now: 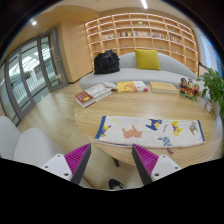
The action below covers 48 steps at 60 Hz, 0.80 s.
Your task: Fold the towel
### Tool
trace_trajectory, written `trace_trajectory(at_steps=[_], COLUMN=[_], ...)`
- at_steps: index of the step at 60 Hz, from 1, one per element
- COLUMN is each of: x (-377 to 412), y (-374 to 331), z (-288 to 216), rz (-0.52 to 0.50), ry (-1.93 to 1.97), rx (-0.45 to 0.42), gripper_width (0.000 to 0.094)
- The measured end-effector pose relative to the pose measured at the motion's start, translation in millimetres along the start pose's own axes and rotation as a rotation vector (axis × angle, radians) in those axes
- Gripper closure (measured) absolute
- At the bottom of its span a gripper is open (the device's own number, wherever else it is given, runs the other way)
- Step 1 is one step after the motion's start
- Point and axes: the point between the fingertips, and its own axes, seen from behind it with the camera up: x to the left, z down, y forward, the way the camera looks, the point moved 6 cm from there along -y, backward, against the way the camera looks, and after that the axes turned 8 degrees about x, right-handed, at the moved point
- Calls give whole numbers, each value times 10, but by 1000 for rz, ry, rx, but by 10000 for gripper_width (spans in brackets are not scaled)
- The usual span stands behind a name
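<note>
**Claw parted above the counter, towel spread ahead**

Seen along the claw (111, 165): 2 fingers held wide apart, nothing between them, purple pads (76, 157) facing inward. Fingertips only partly shown, bases cut off below. A small dark shape low between the fingers, too unclear to name.

Just beyond the fingers, lying flat on the pale wooden counter (95, 112): the towel (150, 130), white with printed figures in blue, yellow and orange. Unfolded, stretched lengthwise across the counter, near edge close to the fingertips but not touching them. Print too small to make out in detail.

Further back on the same counter: a stack of books or magazines (93, 95) at the left end, more picture books (133, 87) in the middle, exact count hard to tell. At the right end, a leafy green plant (214, 88), partly cut off, with some small coloured items (188, 88) beside it, not identifiable.

Behind the counter: a grey sofa (170, 66) carrying a yellow cushion (147, 60) and a black bag (106, 62). Above it, wooden wall shelving (140, 32) with scattered books. Large windows (28, 72) on the left. A white rounded shape (30, 148) left of the fingers, possibly a chair back, only partly visible.
</note>
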Motion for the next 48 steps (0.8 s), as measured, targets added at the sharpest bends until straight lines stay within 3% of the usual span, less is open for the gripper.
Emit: trace_trajectory(at_steps=[21, 28, 35, 42, 48], x=[240, 193, 156, 136, 250], y=[1471, 1578, 1613, 1601, 1518], z=[-417, -486, -506, -530, -605], rz=[119, 187, 201, 179, 78], ry=[21, -39, -79, -51, 15], rx=[37, -14, -44, -50, -45], gripper_width=[98, 410, 875, 907, 908])
